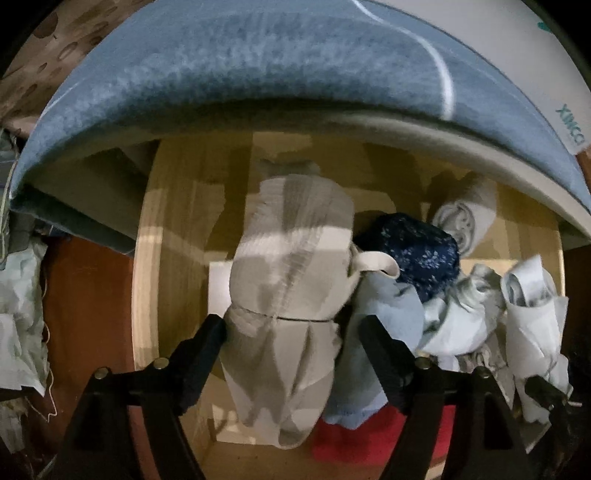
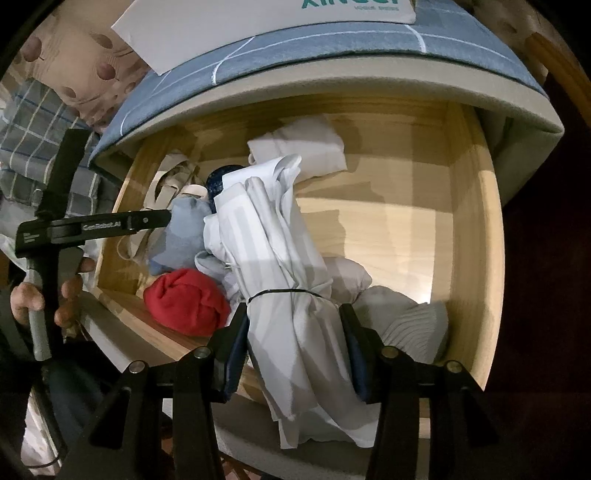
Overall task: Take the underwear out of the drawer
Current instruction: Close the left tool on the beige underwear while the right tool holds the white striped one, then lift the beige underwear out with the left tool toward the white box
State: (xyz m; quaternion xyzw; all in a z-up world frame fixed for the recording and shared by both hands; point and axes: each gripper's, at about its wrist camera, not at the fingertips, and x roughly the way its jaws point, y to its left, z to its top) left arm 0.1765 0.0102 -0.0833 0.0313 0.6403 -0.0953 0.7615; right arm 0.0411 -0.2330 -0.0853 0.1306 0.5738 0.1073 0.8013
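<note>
White card (image 2: 258,22) on the bed reads partly "XIN".

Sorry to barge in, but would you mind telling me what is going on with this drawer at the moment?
A person is emptying an open wooden drawer of rolled underwear, with a handheld gripper in each hand. The right gripper is clamped on a white striped bundle tied with a black band, lifted over the drawer's front. The left gripper stands wide open around a beige ribbed roll, not pressing on it. A red roll, a light blue one and a dark blue speckled one lie in the drawer.
</note>
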